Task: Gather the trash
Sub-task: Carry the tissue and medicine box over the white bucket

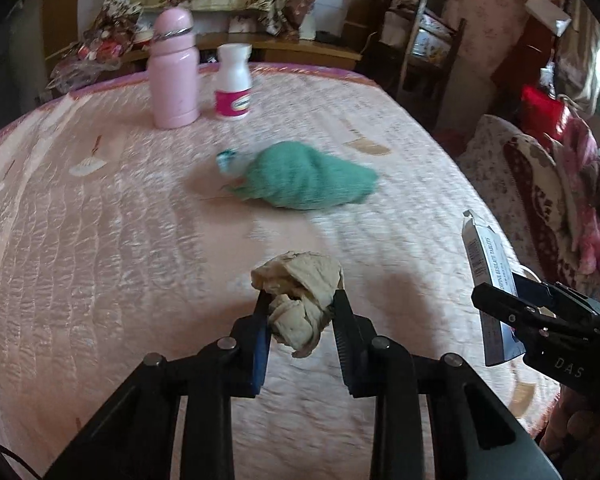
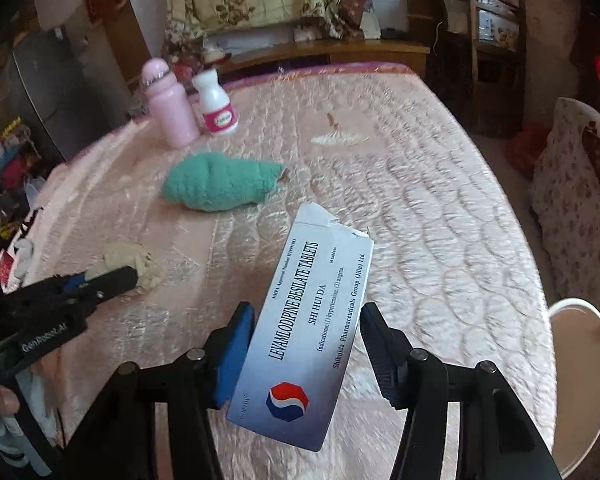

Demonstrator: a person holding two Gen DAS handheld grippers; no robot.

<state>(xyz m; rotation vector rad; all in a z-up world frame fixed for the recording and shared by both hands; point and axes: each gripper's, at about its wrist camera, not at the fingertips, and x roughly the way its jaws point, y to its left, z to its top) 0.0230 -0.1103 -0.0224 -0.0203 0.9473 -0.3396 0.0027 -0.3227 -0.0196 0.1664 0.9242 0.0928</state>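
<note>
My left gripper point(image 1: 300, 300) is shut on a crumpled beige tissue point(image 1: 300, 292) and holds it just above the pink quilted table cover point(image 1: 100, 240). My right gripper point(image 2: 306, 312) is shut on a flat white medicine box point(image 2: 304, 332) printed with tablet text, held tilted above the cover. The box also shows in the left wrist view point(image 1: 486, 264), in the right gripper point(image 1: 500, 300) at the right edge. The left gripper point(image 2: 128, 276) with the tissue point(image 2: 132, 262) shows at the left of the right wrist view.
A green towel point(image 1: 308, 180) lies mid-table with a small teal scrap point(image 1: 225, 158) beside it. A pink bottle point(image 1: 174, 68) and a white pill bottle point(image 1: 234, 84) stand at the back. A white bin rim point(image 2: 596, 360) is at the right. Chairs and clutter surround the table.
</note>
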